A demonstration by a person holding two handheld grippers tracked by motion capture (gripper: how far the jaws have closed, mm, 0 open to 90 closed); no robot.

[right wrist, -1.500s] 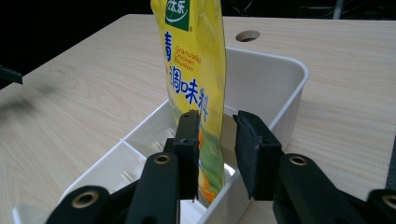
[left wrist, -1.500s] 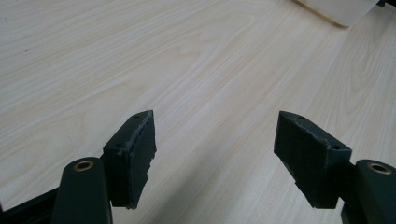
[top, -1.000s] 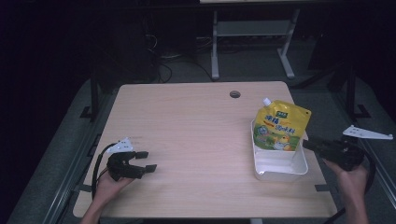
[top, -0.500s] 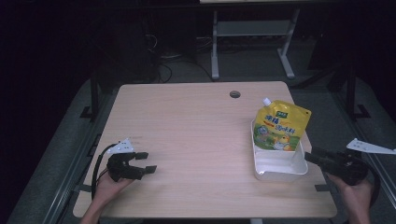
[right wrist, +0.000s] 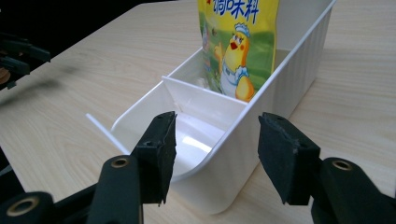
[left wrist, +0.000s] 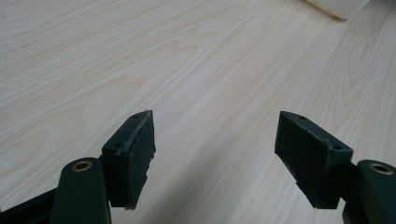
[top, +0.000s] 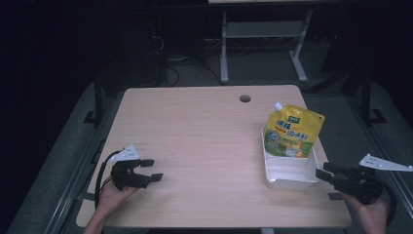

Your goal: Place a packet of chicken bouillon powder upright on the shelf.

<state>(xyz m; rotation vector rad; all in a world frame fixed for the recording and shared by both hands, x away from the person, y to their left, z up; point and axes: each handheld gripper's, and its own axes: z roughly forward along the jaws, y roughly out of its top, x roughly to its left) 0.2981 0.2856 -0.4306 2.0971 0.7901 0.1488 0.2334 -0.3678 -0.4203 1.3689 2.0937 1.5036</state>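
High view, left to right: left claw (top: 152,170) spread and empty, parked on the worktop (top: 204,136); pouch (top: 292,131) upright at the bin's (top: 288,179) far end; right claw (top: 327,183) spread, straddling the bin's near wall without pinching. Risk: closing off-centre could tip the light bin and topple the pouch. Against a second ago: right claw lower, nearer the bin, jaws just opening wider; left unchanged.

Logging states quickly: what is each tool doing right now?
Left tool: open, holding nothing.
Right tool: open, astride the white bin wall, just been opening.
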